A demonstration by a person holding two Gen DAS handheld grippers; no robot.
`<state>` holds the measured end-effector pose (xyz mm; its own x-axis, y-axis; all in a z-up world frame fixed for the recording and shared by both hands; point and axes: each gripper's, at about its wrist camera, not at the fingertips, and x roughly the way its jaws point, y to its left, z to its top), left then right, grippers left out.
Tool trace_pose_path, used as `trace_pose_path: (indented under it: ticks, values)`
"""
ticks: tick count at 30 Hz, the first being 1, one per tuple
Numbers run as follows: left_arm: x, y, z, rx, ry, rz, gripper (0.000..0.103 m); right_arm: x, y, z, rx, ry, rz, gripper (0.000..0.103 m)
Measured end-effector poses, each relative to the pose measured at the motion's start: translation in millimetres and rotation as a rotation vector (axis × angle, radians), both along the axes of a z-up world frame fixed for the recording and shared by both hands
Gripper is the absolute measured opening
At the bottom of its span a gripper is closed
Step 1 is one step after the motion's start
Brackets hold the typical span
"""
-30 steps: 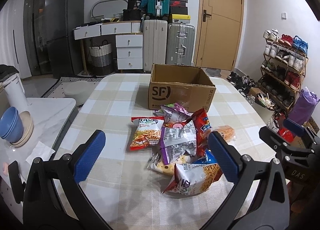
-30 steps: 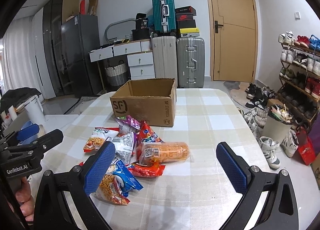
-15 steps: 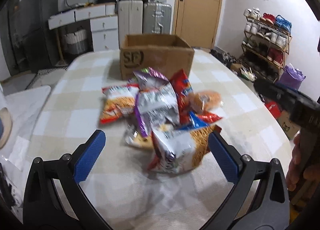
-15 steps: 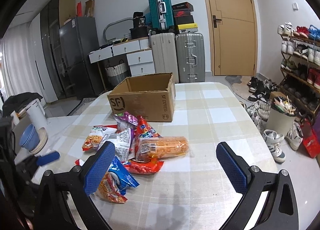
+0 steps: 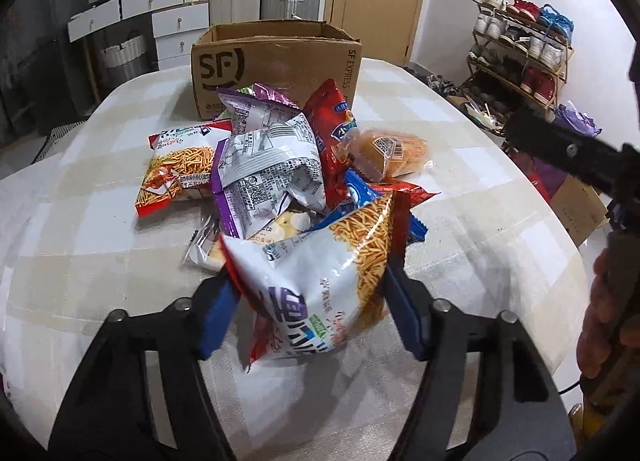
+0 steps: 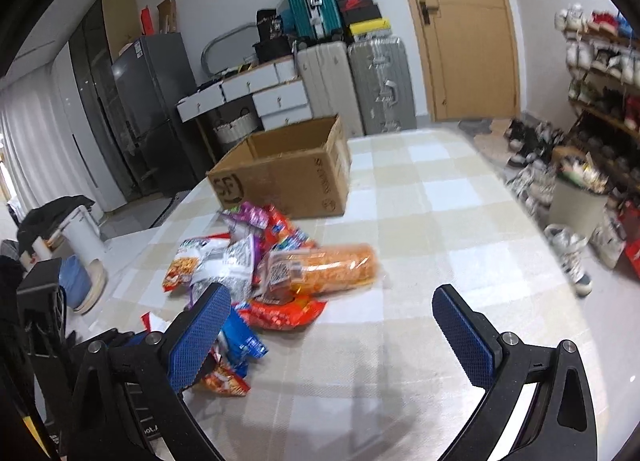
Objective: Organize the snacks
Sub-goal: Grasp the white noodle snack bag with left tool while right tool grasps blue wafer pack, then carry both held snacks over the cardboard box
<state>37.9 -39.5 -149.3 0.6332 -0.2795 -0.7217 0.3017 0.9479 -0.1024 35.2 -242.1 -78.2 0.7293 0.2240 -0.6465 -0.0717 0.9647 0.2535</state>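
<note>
Left wrist view shows our left gripper (image 5: 310, 305), whose jaws have just been closing, with its blue pads pressed on both sides of the nearest white-and-red crinkly foil bag of orange snack sticks (image 5: 320, 273), puffy and tilted at the front edge of the snack heap, likely because it is the easiest to reach. Behind it the other bright packets lie heaped on the checked-cloth table (image 5: 480, 221), and beyond them the open brown cardboard box (image 5: 276, 57) waits, while our right gripper (image 6: 334, 337) hangs wide open and empty.
</note>
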Motion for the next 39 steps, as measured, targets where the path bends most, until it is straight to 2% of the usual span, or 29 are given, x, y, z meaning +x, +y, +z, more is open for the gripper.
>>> trace_pose_path:
  ticks: [5, 11, 16, 17, 18, 22, 23, 26, 32, 36, 39]
  values:
    - [-3.1, 11.8, 4.8, -0.04, 0.005, -0.013, 0.052, 7.3, 7.0, -18.3, 0.089, 0.08, 0.057, 0.103]
    - [-12.7, 36.8, 15.6, -0.094, -0.005, -0.012, 0.05, 12.9, 24.5, -36.1, 0.193, 0.147, 0.139, 0.103]
    - [-25.9, 71.5, 30.3, -0.134, -0.04, 0.034, 0.05, 24.9, 50.8, -54.2, 0.263, 0.206, 0.208, 0.102]
    - [-28.8, 80.1, 33.6, -0.142, -0.045, 0.046, 0.05, 28.9, 55.9, -57.8, 0.262, 0.216, 0.215, 0.098]
    - [-31.6, 89.4, 37.0, -0.148, -0.054, 0.061, 0.05, 33.8, 62.0, -61.8, 0.267, 0.227, 0.224, 0.088]
    - [-38.8, 117.7, 46.8, -0.163, -0.079, 0.106, 0.05, 49.6, 77.4, -75.9, 0.271, 0.28, 0.208, 0.079]
    - [-40.7, 122.7, 48.1, -0.166, -0.084, 0.116, 0.05, 52.9, 81.1, -79.6, 0.282, 0.286, 0.207, 0.07]
    - [-45.1, 136.8, 52.2, -0.176, -0.092, 0.131, 0.05, 56.5, 88.5, -83.7, 0.28, 0.283, 0.211, 0.048]
    - [-45.8, 145.0, 55.4, -0.185, -0.096, 0.132, 0.05, 48.6, 88.9, -82.7, 0.307, 0.247, 0.215, 0.045]
    - [-45.8, 140.2, 61.1, -0.187, -0.097, 0.127, 0.05, 32.6, 73.0, -60.4, 0.328, 0.198, 0.221, 0.045]
    - [-41.9, 137.0, 74.0, -0.178, -0.113, 0.116, 0.05, 27.6, 65.1, -30.1, 0.343, 0.132, 0.239, 0.045]
